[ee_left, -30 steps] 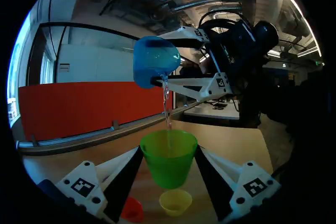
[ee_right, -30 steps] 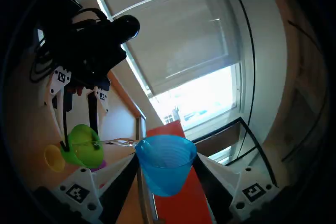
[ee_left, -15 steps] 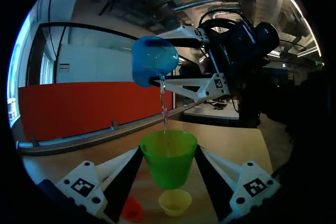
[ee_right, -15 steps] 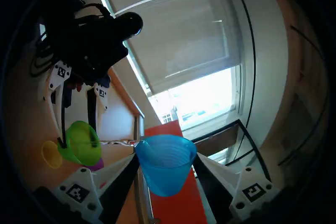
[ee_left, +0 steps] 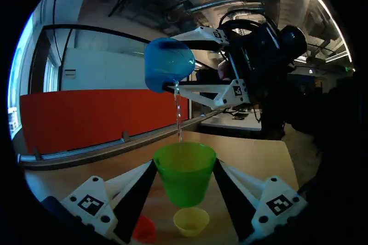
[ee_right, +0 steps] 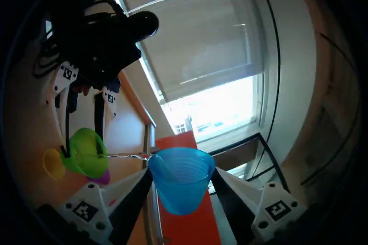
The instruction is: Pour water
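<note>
Left gripper view, my tool: the left gripper (ee_left: 185, 166) has its fingers drawn in against both sides of the green cup (ee_left: 184, 183), which I am holding upright above the table (ee_left: 257, 153).
Left gripper view, pouring side: at 12 o'clock from the green cup, the right gripper (ee_left: 170, 65) clamps the blue cup (ee_left: 161, 68), tipped well over with its lip down.
Left gripper view, water: a thin stream (ee_left: 178, 116) drops from that lip into the green cup's mouth.
Left gripper view, bystanders: a yellow cup (ee_left: 191, 221) at 6 o'clock and a red cup (ee_left: 143, 230) at 7 o'clock, both on the table below.
Right gripper view, my tool: both fingers press the blue cup (ee_right: 181, 185) between them.
Right gripper view, target: the green cup (ee_right: 85, 157) sits at 9 o'clock, and the stream (ee_right: 124, 156) bridges the two. A purple cup (ee_right: 102, 178) peeks from behind it.
Progress: mid-pour, I judge. Water is landing where it should, but I cannot tell either cup's level.
Left to do: finish the pour, then tip the blue cup back upright.
</note>
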`<state>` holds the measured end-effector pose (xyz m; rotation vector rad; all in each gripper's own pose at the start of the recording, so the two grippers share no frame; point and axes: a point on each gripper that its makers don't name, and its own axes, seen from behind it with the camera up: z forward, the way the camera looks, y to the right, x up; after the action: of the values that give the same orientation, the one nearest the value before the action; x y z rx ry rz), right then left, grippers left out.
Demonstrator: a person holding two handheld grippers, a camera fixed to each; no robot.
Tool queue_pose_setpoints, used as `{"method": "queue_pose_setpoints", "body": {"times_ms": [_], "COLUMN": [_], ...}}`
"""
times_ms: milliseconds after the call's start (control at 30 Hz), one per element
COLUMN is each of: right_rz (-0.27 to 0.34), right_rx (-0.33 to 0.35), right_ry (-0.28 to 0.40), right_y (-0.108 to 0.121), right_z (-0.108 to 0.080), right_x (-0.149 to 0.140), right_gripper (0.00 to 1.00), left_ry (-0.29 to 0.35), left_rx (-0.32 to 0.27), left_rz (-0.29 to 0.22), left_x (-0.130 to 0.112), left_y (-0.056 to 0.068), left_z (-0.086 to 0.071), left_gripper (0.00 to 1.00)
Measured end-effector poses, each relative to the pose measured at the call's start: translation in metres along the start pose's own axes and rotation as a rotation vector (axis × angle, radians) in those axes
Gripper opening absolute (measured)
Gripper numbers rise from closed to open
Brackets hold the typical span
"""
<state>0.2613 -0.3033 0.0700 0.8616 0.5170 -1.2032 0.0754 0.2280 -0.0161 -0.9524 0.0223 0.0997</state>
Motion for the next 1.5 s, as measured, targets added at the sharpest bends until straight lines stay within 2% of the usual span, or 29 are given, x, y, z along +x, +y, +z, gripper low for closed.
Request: {"method": "queue_pose_setpoints", "body": {"times_ms": [1500], "right_rz": [-0.134], "right_rx": [-0.017], "right_ry": [-0.006], "right_y": [0.0065], "right_z": [0.0012], "right_x": [0.0004], "right_gripper": [0.90], "left_ry": [-0.003], "left_rx": [-0.003], "left_rz": [-0.002], "left_x": [0.0016], "left_y": [0.0006], "left_z": [0.0024], "left_gripper": [0.87]}}
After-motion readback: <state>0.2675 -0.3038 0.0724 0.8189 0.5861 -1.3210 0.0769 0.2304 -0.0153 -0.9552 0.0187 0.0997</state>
